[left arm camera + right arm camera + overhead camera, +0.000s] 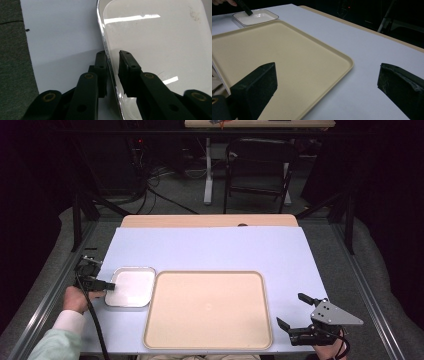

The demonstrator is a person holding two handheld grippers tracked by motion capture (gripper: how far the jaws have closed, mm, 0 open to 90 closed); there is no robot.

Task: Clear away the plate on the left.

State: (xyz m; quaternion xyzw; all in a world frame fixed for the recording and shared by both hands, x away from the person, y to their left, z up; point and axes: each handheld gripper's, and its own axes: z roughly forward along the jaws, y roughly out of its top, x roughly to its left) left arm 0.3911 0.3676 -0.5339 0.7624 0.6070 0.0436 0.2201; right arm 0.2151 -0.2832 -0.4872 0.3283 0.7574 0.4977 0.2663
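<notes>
A small white rectangular dish (132, 287) with a shiny rim sits on the pale mat, just left of a large beige tray (207, 310). My left gripper (111, 285) reaches the dish's left edge. In the left gripper view its jaws (112, 53) straddle the rim of the dish (155, 45): the outer jaw lies against the rim, and a narrow gap shows at the inner jaw. My right gripper (290, 309) hovers open past the tray's near right corner with nothing between its jaws (327, 72). In its view the tray (274, 50) lies ahead and the dish (255, 16) sits far left.
The pale blue mat (210, 250) covers the table, with a wooden edge (210, 221) at the back. Metal frame rails (55, 295) run along both sides. A dark chair (257, 170) and a table leg (207, 170) stand beyond the table.
</notes>
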